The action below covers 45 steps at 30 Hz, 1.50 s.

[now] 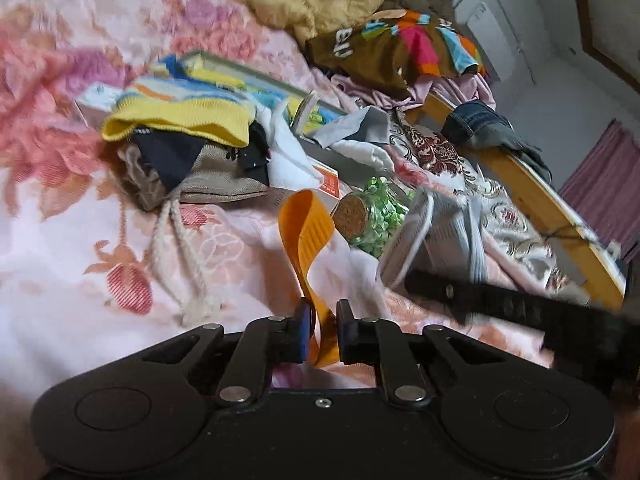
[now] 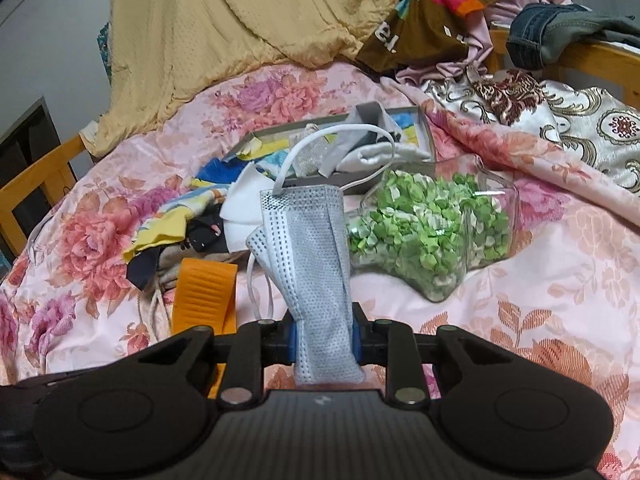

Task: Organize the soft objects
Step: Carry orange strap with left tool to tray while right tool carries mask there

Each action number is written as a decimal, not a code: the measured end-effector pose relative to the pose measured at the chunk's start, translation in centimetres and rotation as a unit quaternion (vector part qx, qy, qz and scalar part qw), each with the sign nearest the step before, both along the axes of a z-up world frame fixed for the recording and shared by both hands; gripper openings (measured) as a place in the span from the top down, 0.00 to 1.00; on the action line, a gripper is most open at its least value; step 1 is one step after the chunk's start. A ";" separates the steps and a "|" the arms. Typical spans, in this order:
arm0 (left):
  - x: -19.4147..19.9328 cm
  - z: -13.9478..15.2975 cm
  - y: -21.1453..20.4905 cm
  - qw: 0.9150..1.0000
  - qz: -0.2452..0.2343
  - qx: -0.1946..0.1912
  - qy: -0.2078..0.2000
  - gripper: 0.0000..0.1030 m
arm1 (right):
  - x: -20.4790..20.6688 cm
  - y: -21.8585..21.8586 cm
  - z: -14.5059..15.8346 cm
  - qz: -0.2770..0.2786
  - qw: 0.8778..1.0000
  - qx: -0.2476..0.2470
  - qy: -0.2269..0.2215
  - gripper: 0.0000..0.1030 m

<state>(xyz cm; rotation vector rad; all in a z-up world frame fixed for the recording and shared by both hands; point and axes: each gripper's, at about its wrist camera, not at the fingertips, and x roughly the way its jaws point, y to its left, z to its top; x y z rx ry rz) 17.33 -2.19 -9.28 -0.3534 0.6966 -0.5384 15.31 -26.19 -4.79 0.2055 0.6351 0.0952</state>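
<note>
Item one: a ribbed orange rubber strap [image 1: 306, 240], folded into a loop, stood between the pads of the left gripper [image 1: 320, 330], whose jaws were drawn narrow and pinched its lower end. Its long axis ran away from the gripper, rising up and slightly to the left in the left wrist view, with the looped end furthest off.

Item two: a grey-and-white pleated fabric face mask [image 2: 310, 264] with white ear loops was clamped at its lower end by the right gripper [image 2: 324, 346], jaws narrowed onto it. Its long axis ran straight away from the gripper, the free end uppermost in the right wrist view.

Surface: a pink satin bedspread with a floral print [image 2: 540, 280], over a bed with a yellow wooden frame [image 1: 532, 196].

On it lay a clear glass jar of green folded paper pieces with a cork stopper [image 2: 432, 232], a shallow grey cardboard box [image 2: 426, 128] and a pile of small garments with a yellow knit cuff [image 1: 180, 120]. A mustard-yellow blanket [image 2: 240, 20] was heaped at the far end.

Room: pale wall [image 2: 40, 40].

Pose: both grippers were angled downward over the bedspread, side by side, the left gripper's strap visible low on the left of the right wrist view.
</note>
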 end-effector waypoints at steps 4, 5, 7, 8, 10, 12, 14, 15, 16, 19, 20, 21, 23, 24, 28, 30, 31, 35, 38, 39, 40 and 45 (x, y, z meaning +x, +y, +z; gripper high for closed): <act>-1.3 1.2 -1.0 0.998 -0.003 0.053 -0.046 0.89 | -0.1 0.0 0.2 -0.001 1.000 -0.001 -0.014 0.75; -1.5 1.5 -1.1 0.997 0.001 0.058 -0.053 0.89 | -0.1 0.0 0.3 0.000 1.000 -0.001 -0.017 0.75; -1.9 2.0 -1.2 0.995 0.008 0.069 -0.066 0.89 | -0.2 0.0 0.4 0.002 1.000 0.000 -0.023 0.75; -2.1 2.2 -1.3 0.995 0.011 0.074 -0.072 0.89 | -0.4 0.0 0.5 0.003 1.000 0.001 -0.028 0.75; -2.4 2.7 -1.3 0.993 0.017 0.084 -0.084 0.90 | -0.5 0.0 0.7 0.004 0.999 0.001 -0.036 0.75; -2.6 3.2 -1.4 0.991 0.024 0.090 -0.094 0.90 | -0.5 0.0 1.1 0.005 0.999 0.001 -0.042 0.75; -2.5 3.8 -1.3 0.991 0.032 0.087 -0.099 0.90 | -0.4 0.1 1.5 0.007 0.999 0.005 -0.050 0.75; -2.4 4.1 -1.1 0.991 0.036 0.081 -0.099 0.90 | -0.2 0.1 1.8 0.012 0.998 0.011 -0.057 0.75; -2.1 4.6 -0.9 0.992 0.039 0.072 -0.096 0.90 | 0.1 0.2 2.1 0.017 0.998 0.011 -0.065 0.75; -0.7 6.3 -0.6 0.992 0.052 0.059 -0.097 0.90 | 1.8 0.6 3.3 0.031 0.995 -0.002 -0.098 0.75; -0.2 6.8 -0.5 0.992 0.056 0.056 -0.100 0.90 | 2.6 0.6 3.5 0.034 0.994 -0.002 -0.103 0.75; 0.4 7.3 -0.4 0.991 0.059 0.055 -0.102 0.90 | 3.6 0.5 3.8 0.036 0.994 0.001 -0.104 0.75; 1.8 8.5 -0.4 0.990 0.064 0.061 -0.111 0.90 | 5.5 0.3 4.4 0.036 0.993 0.008 -0.109 0.75; 2.6 9.1 -0.5 0.989 0.067 0.065 -0.116 0.90 | 6.5 0.2 4.8 0.034 0.993 0.009 -0.111 0.75; 6.3 10.7 -0.3 0.988 0.083 0.063 -0.116 0.90 | 10.2 0.2 5.6 0.031 0.992 0.001 -0.121 0.75; 8.3 11.1 -0.4 0.987 0.091 0.065 -0.115 0.90 | 12.2 0.0 5.8 0.028 0.992 -0.002 -0.126 0.75; 9.4 11.2 -0.4 0.987 0.093 0.066 -0.115 0.90 | 13.2 -0.1 5.8 0.025 0.991 0.000 -0.128 0.75; 13.4 11.2 -0.7 0.986 0.089 0.084 -0.111 0.89 | 17.3 -0.9 5.0 0.011 0.992 0.015 -0.123 0.75; 16.7 10.9 -0.7 0.989 0.078 0.086 -0.095 0.89 | 20.0 -1.8 4.2 0.004 0.992 0.019 -0.124 0.75; 18.0 10.6 -0.6 0.989 0.078 0.087 -0.087 0.89 | 20.6 -2.2 4.0 0.000 0.992 0.023 -0.121 0.75; 19.1 10.4 -0.6 0.990 0.078 0.086 -0.080 0.89 | 21.6 -2.6 3.9 -0.004 0.993 0.031 -0.117 0.75; 23.8 9.0 -1.4 0.992 0.074 0.084 -0.060 0.89 | 24.0 -4.1 3.0 -0.007 0.994 0.051 -0.097 0.74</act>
